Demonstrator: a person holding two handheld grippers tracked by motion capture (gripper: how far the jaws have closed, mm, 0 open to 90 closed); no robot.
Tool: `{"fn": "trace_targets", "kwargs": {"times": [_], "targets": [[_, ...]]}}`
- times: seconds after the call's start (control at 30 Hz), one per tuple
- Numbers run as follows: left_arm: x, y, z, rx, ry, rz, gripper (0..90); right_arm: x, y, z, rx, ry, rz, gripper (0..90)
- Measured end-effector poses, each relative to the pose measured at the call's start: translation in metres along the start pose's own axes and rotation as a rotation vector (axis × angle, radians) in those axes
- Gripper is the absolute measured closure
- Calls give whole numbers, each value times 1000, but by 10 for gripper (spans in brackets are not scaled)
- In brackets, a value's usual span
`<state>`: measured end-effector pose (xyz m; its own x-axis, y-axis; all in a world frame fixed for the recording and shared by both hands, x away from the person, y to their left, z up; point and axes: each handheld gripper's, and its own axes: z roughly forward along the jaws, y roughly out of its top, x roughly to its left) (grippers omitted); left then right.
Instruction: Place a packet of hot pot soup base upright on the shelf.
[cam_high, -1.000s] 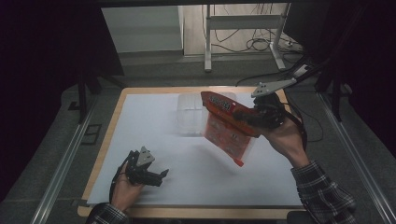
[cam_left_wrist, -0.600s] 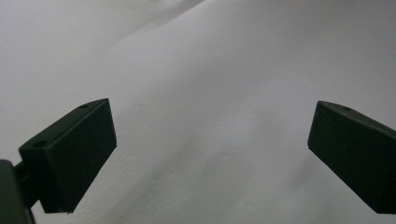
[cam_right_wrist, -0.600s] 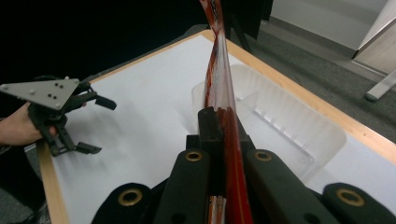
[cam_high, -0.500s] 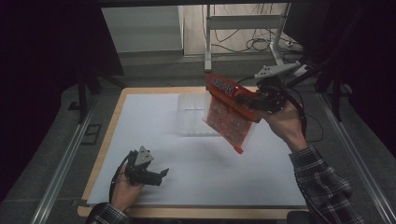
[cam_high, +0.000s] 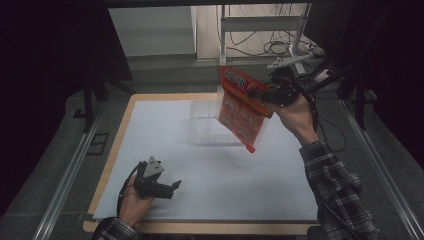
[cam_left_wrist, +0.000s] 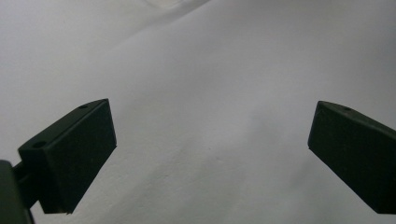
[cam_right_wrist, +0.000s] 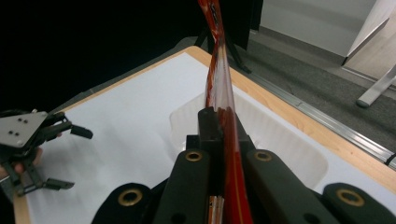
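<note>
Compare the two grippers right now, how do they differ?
The left tool stands open with nothing between its jaws; the right tool is shut on the red packet. The left one sits low near the white sheet at the table's near edge; the right one is raised over the far side, above the clear container. Both are black, hand-held and carry a grey three-cornered plate.

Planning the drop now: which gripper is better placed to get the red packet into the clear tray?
Right. The right gripper is shut on the red packet, which hangs above the clear tray. The left gripper rests open near the table's front edge.
</note>
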<state>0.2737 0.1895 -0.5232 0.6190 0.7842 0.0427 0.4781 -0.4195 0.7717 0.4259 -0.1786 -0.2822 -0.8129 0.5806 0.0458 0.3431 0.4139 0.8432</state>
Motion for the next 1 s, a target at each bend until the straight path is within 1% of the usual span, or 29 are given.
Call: {"fn": "trace_targets", "kwargs": {"times": [0.17, 0.23, 0.37, 0.57, 0.73, 0.87, 1.0], "targets": [[0, 0, 1, 15, 11, 13, 7, -8, 7, 9, -6, -9, 13, 893], [0, 0, 1, 22, 15, 19, 7, -11, 9, 12, -8, -15, 11, 893], [-1, 0, 2, 25, 20, 25, 7, -18, 14, 18, -14, -24, 18, 893], [-1, -1, 3, 46, 43, 42, 7, -27, 19, 28, -23, -46, 21, 893], [0, -1, 2, 41, 49, 37, 6, -34, 24, 37, -21, -60, 25, 893], [2, -2, 2, 48, 58, 36, 5, -40, 26, 43, -25, -61, 28, 893], [2, -2, 2, 42, 58, 25, 4, -45, 27, 50, -25, -60, 32, 893]]}}
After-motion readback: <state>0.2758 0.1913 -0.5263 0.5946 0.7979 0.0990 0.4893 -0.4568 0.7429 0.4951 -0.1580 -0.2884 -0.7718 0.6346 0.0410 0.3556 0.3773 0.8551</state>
